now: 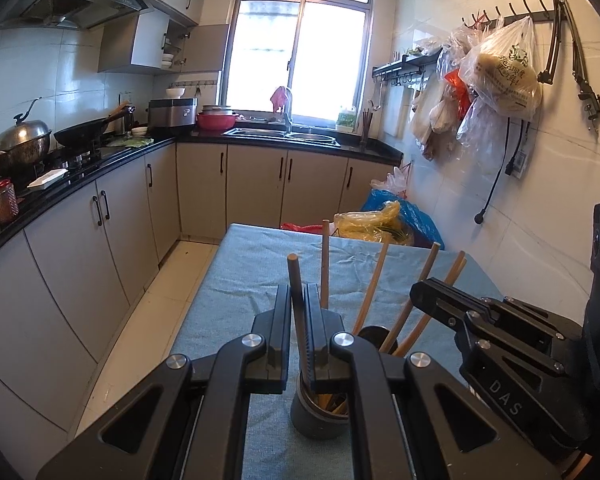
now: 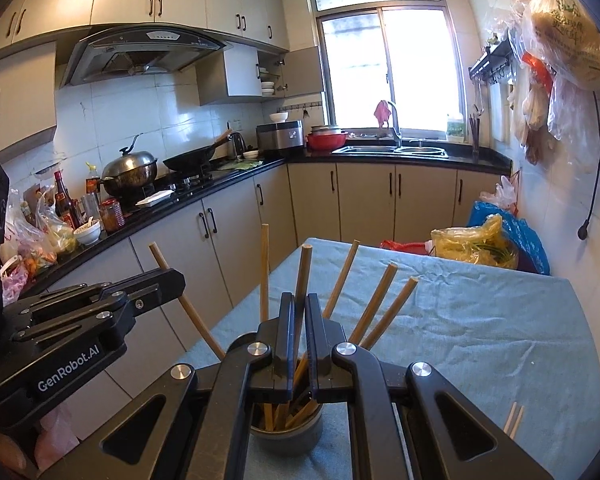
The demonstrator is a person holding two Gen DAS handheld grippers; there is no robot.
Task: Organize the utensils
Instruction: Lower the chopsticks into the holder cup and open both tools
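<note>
Each claw (image 1: 298, 300) (image 2: 299, 308) pinches 1 round wooden chopstick (image 1: 296, 280) (image 2: 303, 272) over a dark cylindrical holder (image 1: 320, 420).

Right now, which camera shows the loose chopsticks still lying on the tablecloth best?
The right wrist view: the loose chopsticks lie on the blue tablecloth, right of the right gripper. The left wrist view doesn't show them; the right gripper's body covers that side of the table.

A wok (image 2: 190, 157) and lidded steel pot (image 2: 130, 170) sit on the left counter; plastic bags (image 1: 496, 76) hang on the right wall.
</note>
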